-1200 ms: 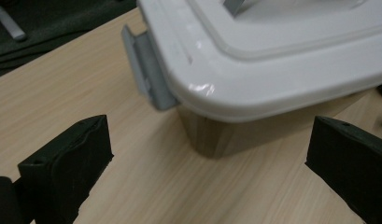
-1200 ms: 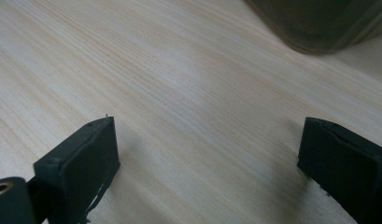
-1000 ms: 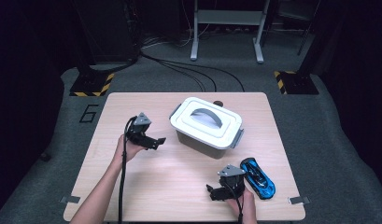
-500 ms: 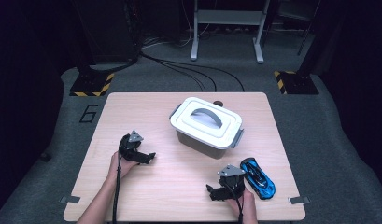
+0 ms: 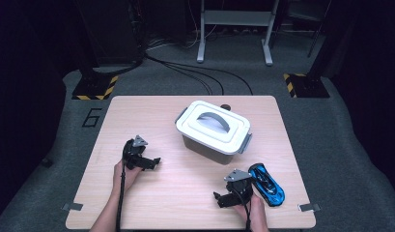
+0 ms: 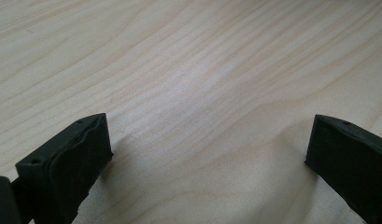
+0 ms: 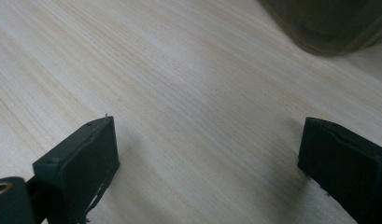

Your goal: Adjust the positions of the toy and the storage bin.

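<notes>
Box (image 5: 213,133) with clipped white lid near table's (image 5: 137,111) far edge, centre; rigid plastic, probably light, best taken by arched lid handle. Toy car (image 5: 266,182) near right front corner, beside right gripper (image 5: 223,199). Left gripper (image 5: 150,162), right gripper: jaws wide apart, empty, low over bare wood

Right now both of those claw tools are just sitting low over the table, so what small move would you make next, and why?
Probably swing the right gripper toward the blue toy car beside it. Its jaws stand wide open over bare wood and hold nothing, and the car lies loose on the table just to that side. The left gripper is open too, farther off, and the white box has its lid on.
</notes>
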The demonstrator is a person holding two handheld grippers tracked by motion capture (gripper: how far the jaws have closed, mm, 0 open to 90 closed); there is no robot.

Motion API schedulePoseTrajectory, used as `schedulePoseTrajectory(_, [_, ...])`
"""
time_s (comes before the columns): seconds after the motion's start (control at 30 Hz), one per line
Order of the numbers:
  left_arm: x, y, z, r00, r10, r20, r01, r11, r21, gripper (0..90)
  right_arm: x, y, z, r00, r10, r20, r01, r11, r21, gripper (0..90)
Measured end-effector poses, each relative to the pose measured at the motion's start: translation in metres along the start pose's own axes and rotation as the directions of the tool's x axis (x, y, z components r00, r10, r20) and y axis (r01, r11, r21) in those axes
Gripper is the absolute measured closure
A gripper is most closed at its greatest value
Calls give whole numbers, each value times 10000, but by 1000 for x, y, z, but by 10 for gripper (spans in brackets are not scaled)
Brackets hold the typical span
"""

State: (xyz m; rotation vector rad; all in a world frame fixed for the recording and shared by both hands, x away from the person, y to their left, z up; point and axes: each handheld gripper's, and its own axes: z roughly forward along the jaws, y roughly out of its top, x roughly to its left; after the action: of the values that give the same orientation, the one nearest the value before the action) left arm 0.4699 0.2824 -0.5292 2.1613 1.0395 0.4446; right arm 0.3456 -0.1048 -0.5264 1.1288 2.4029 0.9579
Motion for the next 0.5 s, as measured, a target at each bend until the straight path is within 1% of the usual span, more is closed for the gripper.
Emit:
schedulePoseTrajectory(0.03, [0, 0, 0, 10000, -14, 13, 14, 10000, 5, 0, 0, 0, 0, 10000, 0, 0, 0, 10000, 0, 31])
schedulePoseTrajectory(0.1, [0, 0, 0, 10000, -10, 20, 10, 10000, 0, 0, 0, 3, 0, 10000, 20, -89, -17, 9994, 332, 10])
schedulePoseTrajectory(0.13, [0, 0, 0, 10000, -8, 22, 8, 10000, 1, 0, 0, 4, 0, 9999, -115, -112, 118, 9994, 330, 10])
schedulePoseTrajectory(0.17, [0, 0, 0, 10000, -6, 26, 6, 10000, -2, 0, -1, 5, -1, 9998, -128, -173, 133, 9996, 248, 14])
schedulePoseTrajectory(0.2, [0, 0, 0, 10000, 12, 23, -12, 10000, 26, 0, -1, 6, -6, 9996, 44, -289, -43, 10000, 59, 29])
schedulePoseTrajectory(0.23, [0, 0, 0, 10000, 12, 23, -12, 10000, 26, 0, -3, 7, -9, 9995, -74, -319, 73, 10000, -36, 29])
schedulePoseTrajectory(0.27, [1, 0, 0, 10000, 54, 17, -54, 10000, 31, 0, -3, 7, -9, 9995, -74, -319, 73, 10000, -36, 29])
schedulePoseTrajectory(0.33, [1, 1, 1, 10000, 79, 11, -79, 10000, 8, 0, -5, 9, -16, 9994, 175, -298, -181, 9996, -202, 32])
schedulePoseTrajectory(0.37, [1, 1, 2, 10000, 46, -42, -47, 10000, -40, 1, -10, 12, -22, 9995, 122, -284, -131, 9995, -299, 30])
schedulePoseTrajectory(0.4, [0, 1, 2, 10000, -36, -70, 35, 9999, -128, 1, -11, 13, -24, 9995, 148, -272, -157, 9994, -309, 29])
schedulePoseTrajectory(0.43, [1, 1, 2, 10000, 49, -75, -50, 10000, -71, 1, -12, 14, -26, 9995, 128, -292, -138, 9994, -331, 27])
schedulePoseTrajectory(0.47, [1, 1, 2, 9999, 40, -93, -40, 9999, -95, 1, -13, 15, -29, 9992, 234, -331, -244, 9992, -301, 26])
schedulePoseTrajectory(0.5, [1, 1, 2, 10000, 49, -24, -49, 10000, -1, 1, -15, 16, -31, 9992, 194, -346, -205, 9993, -302, 24])
